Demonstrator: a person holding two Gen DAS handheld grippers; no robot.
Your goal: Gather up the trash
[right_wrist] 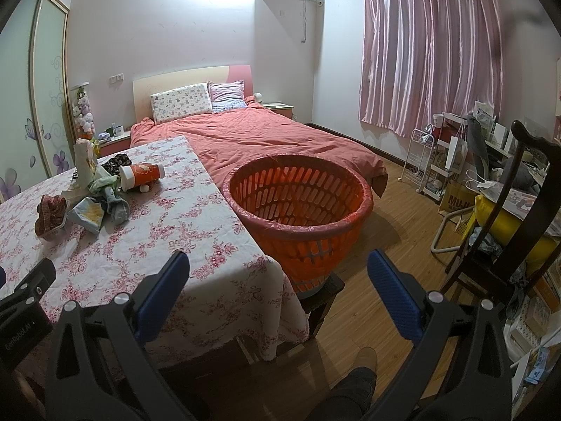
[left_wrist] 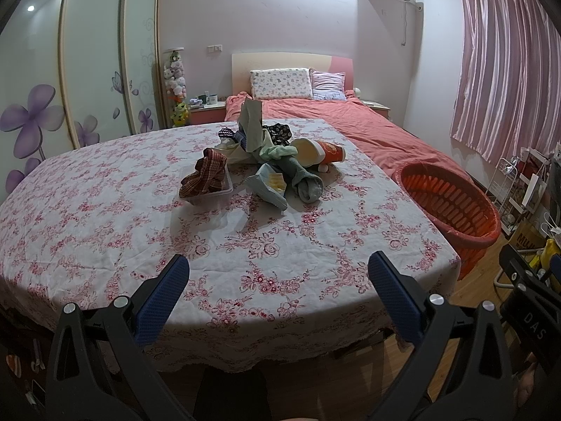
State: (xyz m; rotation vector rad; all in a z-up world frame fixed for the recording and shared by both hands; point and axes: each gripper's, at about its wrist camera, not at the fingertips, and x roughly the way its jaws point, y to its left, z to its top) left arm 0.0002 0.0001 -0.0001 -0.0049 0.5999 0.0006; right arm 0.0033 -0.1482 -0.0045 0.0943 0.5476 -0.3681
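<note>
Jaws are spread wide on the left gripper [left_wrist: 278, 268] and right gripper [right_wrist: 278, 268], nothing held; the orange slatted plastic basket [right_wrist: 298, 207] is parked beside the floral-clothed table [left_wrist: 105, 231], likely for the heaped trash [left_wrist: 270, 165].

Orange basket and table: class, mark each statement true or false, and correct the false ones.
1. The orange basket stands beside the table, not on it. True.
2. The basket is full of trash. False: nothing shows inside it.
3. The left gripper holds a sock. False: its fingers are spread with nothing between them.
4. A red paper cup lies on its side in the pile on the table. True.
5. The right gripper is open. True.
6. The curtain is green. False: it is pink.
</note>
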